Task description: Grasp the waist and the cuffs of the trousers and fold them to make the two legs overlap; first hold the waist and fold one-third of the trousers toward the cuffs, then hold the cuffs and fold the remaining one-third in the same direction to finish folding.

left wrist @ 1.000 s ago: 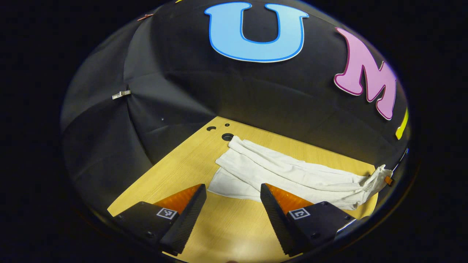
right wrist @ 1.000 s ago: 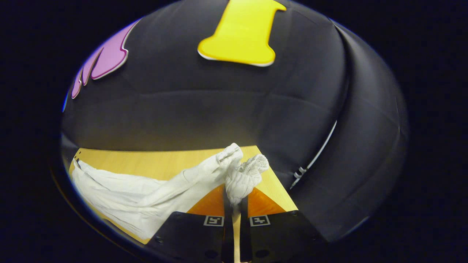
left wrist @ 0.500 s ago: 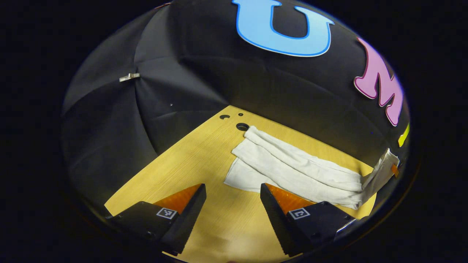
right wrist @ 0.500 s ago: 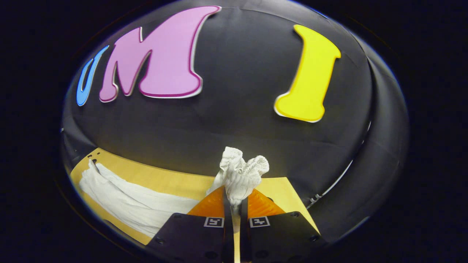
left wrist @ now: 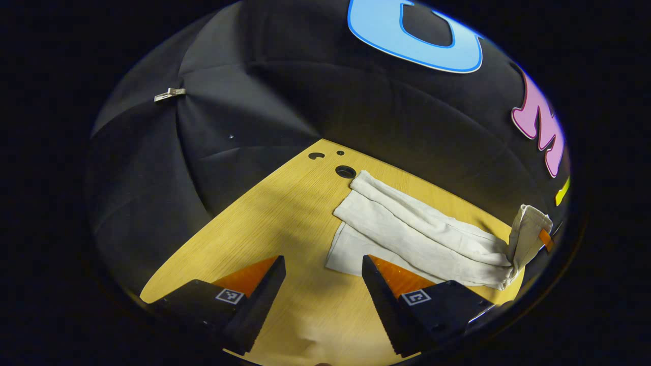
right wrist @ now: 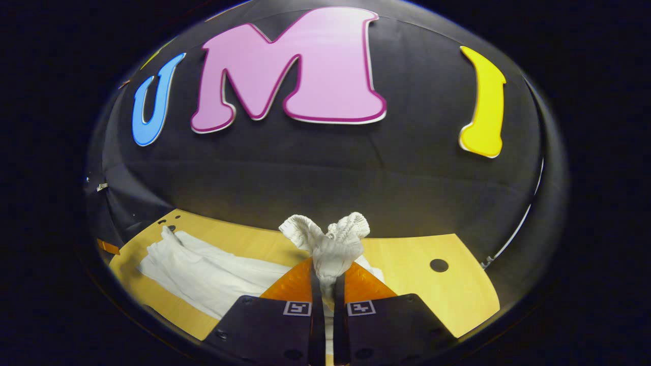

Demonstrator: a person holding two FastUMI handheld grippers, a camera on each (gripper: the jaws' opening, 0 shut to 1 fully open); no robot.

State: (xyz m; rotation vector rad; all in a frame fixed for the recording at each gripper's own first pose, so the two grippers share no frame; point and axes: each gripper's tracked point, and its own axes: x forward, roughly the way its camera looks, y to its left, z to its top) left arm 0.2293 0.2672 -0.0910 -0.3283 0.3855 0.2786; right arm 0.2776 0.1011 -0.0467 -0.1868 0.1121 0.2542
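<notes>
White trousers (left wrist: 417,234) lie stretched across the wooden table (left wrist: 285,218), legs laid one over the other. Their flat cuff end (left wrist: 346,254) rests just ahead of my left gripper (left wrist: 323,262), which hovers open over the table with nothing between its fingers. In the left gripper view, the far end of the trousers (left wrist: 529,229) is lifted off the table. My right gripper (right wrist: 328,269) is shut on that gathered, ribbed waist (right wrist: 330,241), which bunches up above the fingers. The rest of the trousers (right wrist: 203,274) trails left and down onto the table.
Round holes (left wrist: 345,172) in the tabletop sit by the far cuff corner, and another hole (right wrist: 438,265) lies to the right of the waist. The black cloth wall (left wrist: 254,101) closes in behind the table. Bare wood (left wrist: 244,229) lies left of the trousers.
My right gripper has swung leftward with the waist held up, and the lifted end now stands more upright. My left gripper stays open and has shifted slightly left of the cuffs.
</notes>
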